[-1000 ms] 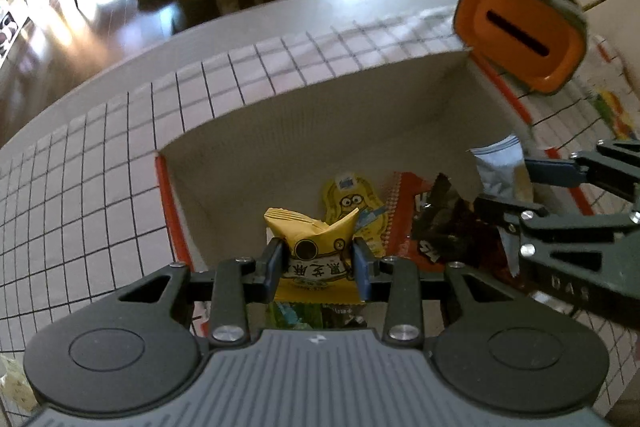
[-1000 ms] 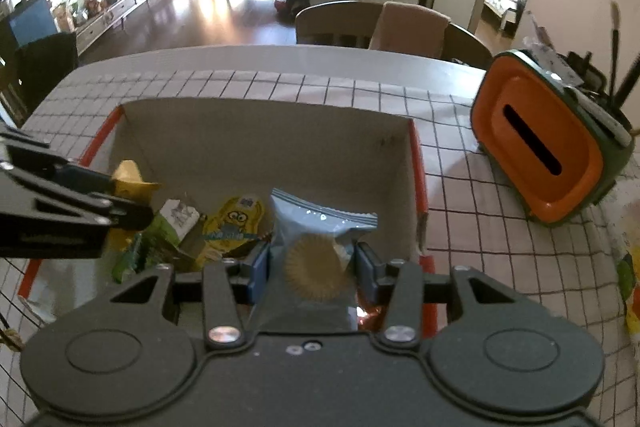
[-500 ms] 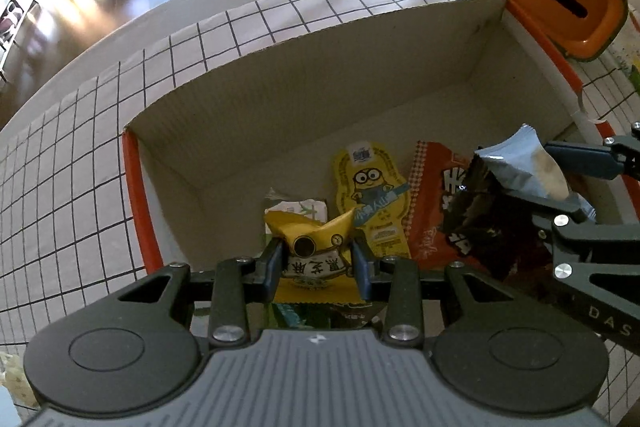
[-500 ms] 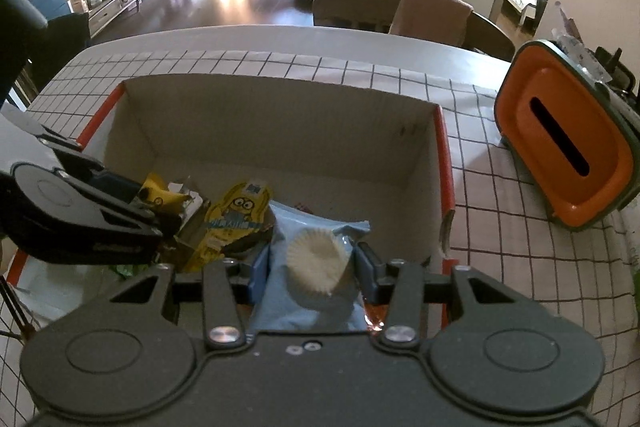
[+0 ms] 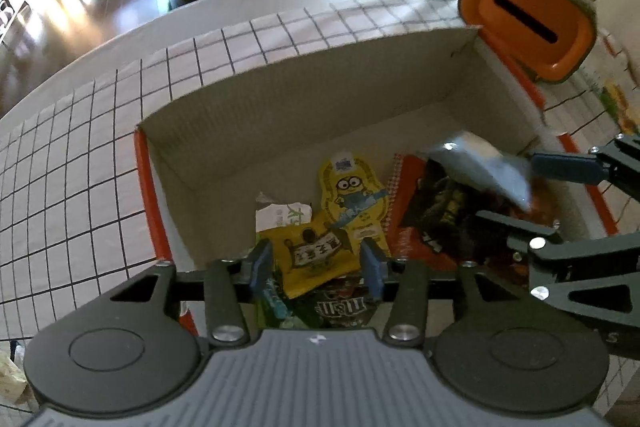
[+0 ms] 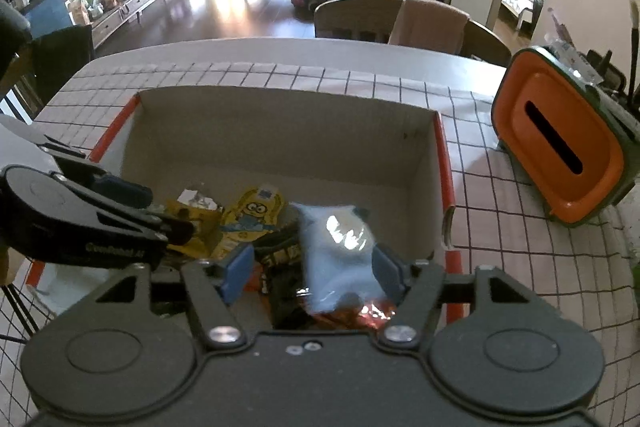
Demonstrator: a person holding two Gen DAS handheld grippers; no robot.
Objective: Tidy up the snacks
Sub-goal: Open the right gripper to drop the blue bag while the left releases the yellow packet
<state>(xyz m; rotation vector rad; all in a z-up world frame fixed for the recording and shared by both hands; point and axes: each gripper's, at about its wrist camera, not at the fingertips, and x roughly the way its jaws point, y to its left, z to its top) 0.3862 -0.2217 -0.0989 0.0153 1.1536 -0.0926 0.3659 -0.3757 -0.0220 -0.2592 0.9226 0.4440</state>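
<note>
An open cardboard box (image 5: 142,163) with an orange rim holds several snack packets. My left gripper (image 5: 316,265) hangs over its near left part, jaws opening. The yellow packet (image 5: 316,255) lies loose between the blue pads (image 5: 260,263), resting on a dark green packet (image 5: 340,307). My right gripper (image 6: 312,271) is over the box's right side, jaws opening too. A pale blue packet (image 6: 340,247) is blurred between its pads, slipping down onto dark and orange wrappers (image 5: 432,223). A Minion packet (image 5: 352,195) lies flat in the middle.
An orange holder with a dark slot (image 6: 560,147) stands on the checked tablecloth (image 5: 80,155) right of the box. Wooden chairs (image 6: 360,19) stand behind the table's far edge. The box's far half (image 6: 280,131) is bare cardboard.
Both pairs of jaws have spread apart. The yellow packet has dropped flat onto the pile, and the blue packet is slipping out of the right gripper.
</note>
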